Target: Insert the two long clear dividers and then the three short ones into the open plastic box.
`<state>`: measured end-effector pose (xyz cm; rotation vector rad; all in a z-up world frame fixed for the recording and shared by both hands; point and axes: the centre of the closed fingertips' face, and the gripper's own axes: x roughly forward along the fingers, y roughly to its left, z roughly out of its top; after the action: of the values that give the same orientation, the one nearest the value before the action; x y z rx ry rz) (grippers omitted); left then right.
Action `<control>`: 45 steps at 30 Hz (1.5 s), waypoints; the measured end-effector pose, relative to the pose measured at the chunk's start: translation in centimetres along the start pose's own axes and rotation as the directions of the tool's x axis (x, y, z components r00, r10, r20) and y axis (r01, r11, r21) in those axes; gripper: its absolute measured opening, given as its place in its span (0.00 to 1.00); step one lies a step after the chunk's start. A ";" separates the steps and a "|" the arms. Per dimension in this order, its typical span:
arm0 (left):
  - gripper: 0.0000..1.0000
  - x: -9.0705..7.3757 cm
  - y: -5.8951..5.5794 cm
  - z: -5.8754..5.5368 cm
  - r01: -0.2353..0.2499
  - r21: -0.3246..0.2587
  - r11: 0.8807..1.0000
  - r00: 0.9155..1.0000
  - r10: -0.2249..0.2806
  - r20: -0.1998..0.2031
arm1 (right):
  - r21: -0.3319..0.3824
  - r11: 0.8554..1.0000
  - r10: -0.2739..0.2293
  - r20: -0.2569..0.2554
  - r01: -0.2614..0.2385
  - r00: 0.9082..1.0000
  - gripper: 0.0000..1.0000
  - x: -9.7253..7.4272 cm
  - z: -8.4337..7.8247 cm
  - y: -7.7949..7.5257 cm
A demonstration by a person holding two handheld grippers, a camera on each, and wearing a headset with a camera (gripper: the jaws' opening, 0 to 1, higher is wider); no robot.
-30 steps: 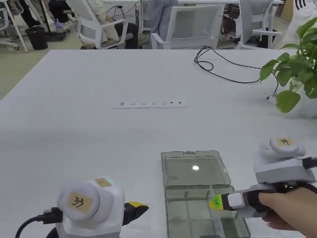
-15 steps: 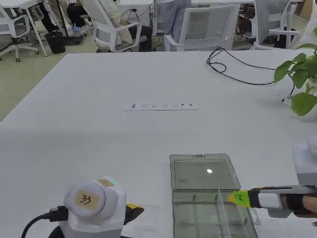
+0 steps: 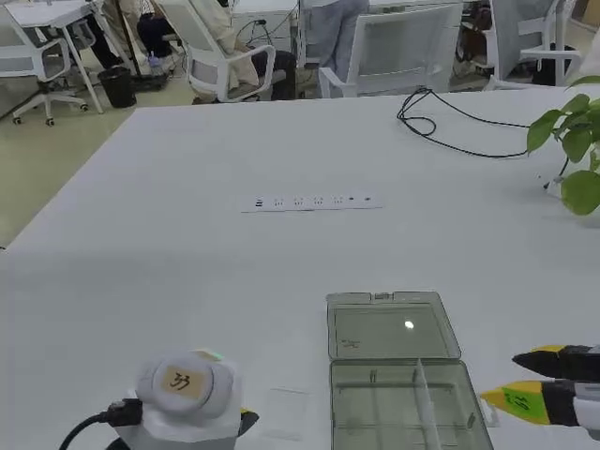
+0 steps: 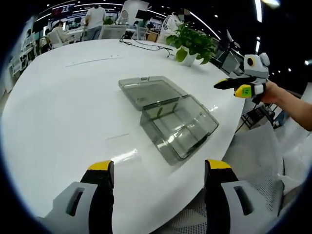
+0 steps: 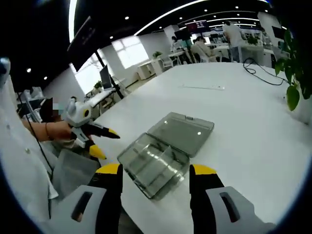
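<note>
box: open plastic box [image 3: 367,412] sits by the near table [image 3: 281,262] edge, one long divider [image 3: 424,398] already standing inside
loose divider [image 3: 284,412]: flat just left of the box, I think, the clear plastic is hard to see
left gripper [image 4: 158,166]: jaws wide, empty
right gripper [image 5: 155,170]: same, right of the box
tip: pinch one edge, stand it up, keep it parallel to the first

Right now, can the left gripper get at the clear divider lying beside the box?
Probably yes: the left gripper is open, and the divider lies flat on bare table just ahead of it, with nothing between. The right gripper is off on the far side of the box.
</note>
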<state>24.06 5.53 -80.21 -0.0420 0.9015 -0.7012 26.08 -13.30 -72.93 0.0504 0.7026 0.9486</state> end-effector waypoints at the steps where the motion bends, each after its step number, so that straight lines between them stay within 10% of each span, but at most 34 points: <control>1: 0.76 0.1 0.2 -0.1 -0.011 -0.004 1.000 1.000 0.011 -0.005 | -0.034 0.999 -0.002 -0.016 0.002 1.000 0.59 -0.3 -0.4 -0.2; 16: 0.67 1.5 2.2 -1.8 -0.174 -0.016 0.985 0.980 0.172 -0.095 | -0.225 0.970 0.093 0.010 -0.089 0.996 0.78 -1.9 -2.6 0.8; 25: 0.61 2.1 3.4 -3.5 -0.266 0.067 0.962 0.944 0.274 -0.186 | -0.225 0.970 0.094 0.017 -0.088 0.995 0.77 -2.3 -3.4 0.6; 32: 0.55 2.2 4.0 -3.7 -0.293 0.166 0.941 0.920 0.325 -0.219 | -0.214 0.974 0.090 0.043 -0.079 0.995 0.76 -2.5 -3.3 0.6; 45: 0.40 1.6 5.0 -3.6 -0.247 0.192 0.950 0.916 0.293 -0.274 | -0.197 0.978 0.075 0.061 -0.062 0.995 0.75 -2.6 -3.4 0.5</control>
<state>24.80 9.36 -85.23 0.3308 1.1152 -0.5210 22.75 -15.89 -74.05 -0.0659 0.5450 1.0730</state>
